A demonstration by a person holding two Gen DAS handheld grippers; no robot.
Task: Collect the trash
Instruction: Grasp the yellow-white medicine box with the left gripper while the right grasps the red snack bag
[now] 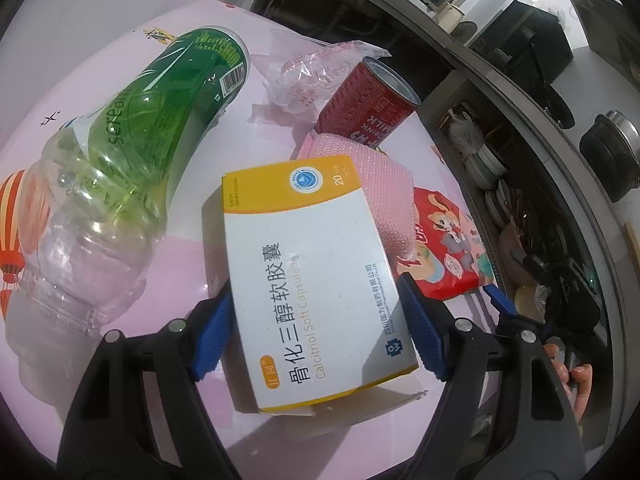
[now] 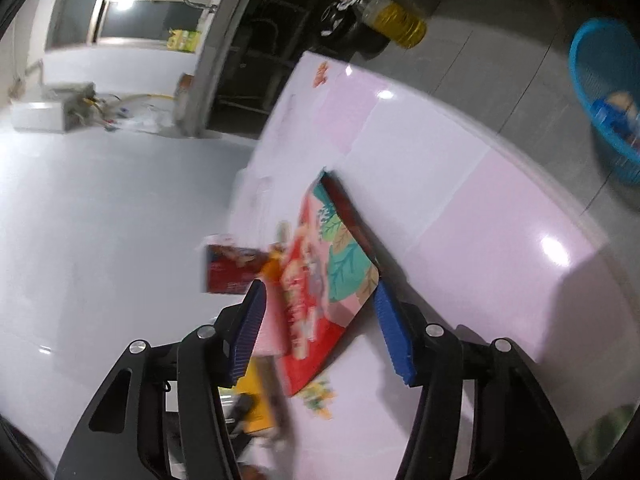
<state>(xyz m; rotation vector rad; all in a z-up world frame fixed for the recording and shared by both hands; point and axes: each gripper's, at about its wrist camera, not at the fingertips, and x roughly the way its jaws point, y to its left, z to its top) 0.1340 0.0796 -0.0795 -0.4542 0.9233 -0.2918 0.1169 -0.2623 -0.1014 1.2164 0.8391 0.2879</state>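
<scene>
Left wrist view is showing a pink tablecloth point(image 1: 248, 432) crowded with trash: an empty green-labelled plastic bottle point(image 1: 120, 184) lying on its side, a crumpled clear wrapper point(image 1: 308, 76) behind it, a red milk can point(image 1: 366, 104) tipped over, a pink mesh sponge point(image 1: 384, 196) and a red cartoon packet point(image 1: 444, 252) near the table's edge. The left gripper point(image 1: 316, 328) is angling downward with both blue pads pressing the sides of a white and yellow capsule box point(image 1: 316, 280). Right wrist view, blurred, is showing the right gripper point(image 2: 320, 328) straddling the red cartoon packet point(image 2: 320, 280), its jaws partly apart; whether the pads are touching it I cannot tell. A blue basket point(image 2: 600, 92) is standing on the floor beyond.
</scene>
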